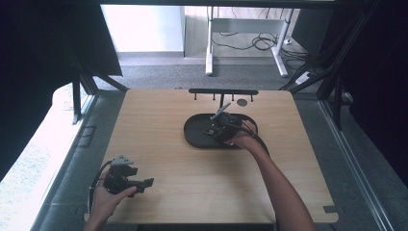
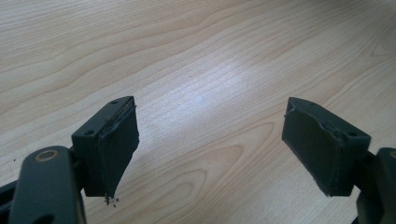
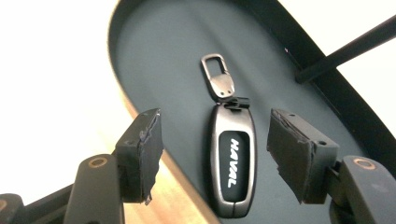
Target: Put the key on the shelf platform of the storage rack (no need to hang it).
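Jaws of the right gripper (image 3: pixel 215 154) stand partly apart, pads clear of everything, nothing pinched. Between them, lower down, lies a dark key fob (image 3: pixel 232 168) with white HAVAL lettering, flat on the floor of a black oval tray (image 3: pixel 154 60). Neither pad touches the fob; there's a gap on both sides. A metal clip (image 3: pixel 217 77) hangs off the fob's far end and also rests on the tray floor. A thin black rod (image 3: pixel 345 49) crosses the upper right of the right gripper view, beyond the tray rim.

From the high view, the right gripper (image 1: pixel 222 126) sits over the tray (image 1: pixel 192 137) at the far middle of the wooden table (image 1: pixel 173 178), with the right hand (image 1: pixel 243 140) behind it. The fob is too small to make out there. A black rack with pegs (image 1: pixel 223 91) stands at the table's far edge, just beyond the tray.

Left gripper (image 2: pixel 210 144): jaws wide open, empty, with bare wood grain of the table (image 2: pixel 210 56) between and below the pads. Left pad edge is frayed, with a few dark crumbs on the wood under it. In the high view the left gripper (image 1: pixel 144 183) is near the table's front left corner, held in the left hand (image 1: pixel 108 199), well apart from the tray and the right gripper.
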Demonstrator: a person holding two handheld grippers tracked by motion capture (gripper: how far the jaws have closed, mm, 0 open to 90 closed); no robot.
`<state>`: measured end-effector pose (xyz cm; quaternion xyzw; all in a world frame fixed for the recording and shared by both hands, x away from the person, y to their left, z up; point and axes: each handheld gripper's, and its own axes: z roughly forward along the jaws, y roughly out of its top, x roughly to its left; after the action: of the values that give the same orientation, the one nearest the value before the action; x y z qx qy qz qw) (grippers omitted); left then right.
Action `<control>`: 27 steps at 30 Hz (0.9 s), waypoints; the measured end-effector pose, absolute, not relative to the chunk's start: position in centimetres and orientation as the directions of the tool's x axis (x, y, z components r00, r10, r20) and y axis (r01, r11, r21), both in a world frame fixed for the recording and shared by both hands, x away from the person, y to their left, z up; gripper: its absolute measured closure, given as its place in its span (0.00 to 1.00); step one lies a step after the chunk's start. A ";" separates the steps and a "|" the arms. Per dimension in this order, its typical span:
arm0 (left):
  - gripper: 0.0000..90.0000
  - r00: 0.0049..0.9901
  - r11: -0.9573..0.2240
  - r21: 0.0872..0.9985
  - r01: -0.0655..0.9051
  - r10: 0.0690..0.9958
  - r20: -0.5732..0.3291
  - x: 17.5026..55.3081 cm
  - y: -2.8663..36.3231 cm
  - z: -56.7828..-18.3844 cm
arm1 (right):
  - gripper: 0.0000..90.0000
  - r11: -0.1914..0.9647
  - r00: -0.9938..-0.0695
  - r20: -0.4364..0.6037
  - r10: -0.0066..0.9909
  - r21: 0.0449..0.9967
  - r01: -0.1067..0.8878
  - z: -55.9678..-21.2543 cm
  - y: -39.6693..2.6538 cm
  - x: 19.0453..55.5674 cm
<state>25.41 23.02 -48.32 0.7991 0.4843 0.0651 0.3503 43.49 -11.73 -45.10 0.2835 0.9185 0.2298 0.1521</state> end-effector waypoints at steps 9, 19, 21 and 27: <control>0.21 0.527 -0.293 0.622 0.726 0.819 -0.229 25.4 22.8 -48.4 | 0.41 0.712 -0.810 -0.122 0.573 0.564 0.418 -44.4 -13.1 40.4; 0.21 0.530 -0.302 0.614 0.729 0.817 -0.227 25.5 22.5 -48.6 | 0.41 0.652 -0.810 -0.060 0.584 0.629 0.424 -45.5 -15.6 36.5; 0.21 0.527 -0.299 0.615 0.730 0.819 -0.228 25.4 22.4 -48.6 | 0.41 0.642 -0.808 -0.051 0.587 0.638 0.425 -45.8 -16.1 35.9; 0.21 0.531 -0.305 0.613 0.729 0.817 -0.224 25.5 22.4 -48.7 | 0.41 0.595 -0.797 -0.021 0.603 0.677 0.433 -47.0 -17.8 33.8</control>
<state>25.46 22.35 -48.67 0.8053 0.4801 0.0647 0.3418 33.83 -17.85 -46.98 0.2930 0.8843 0.3414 0.1248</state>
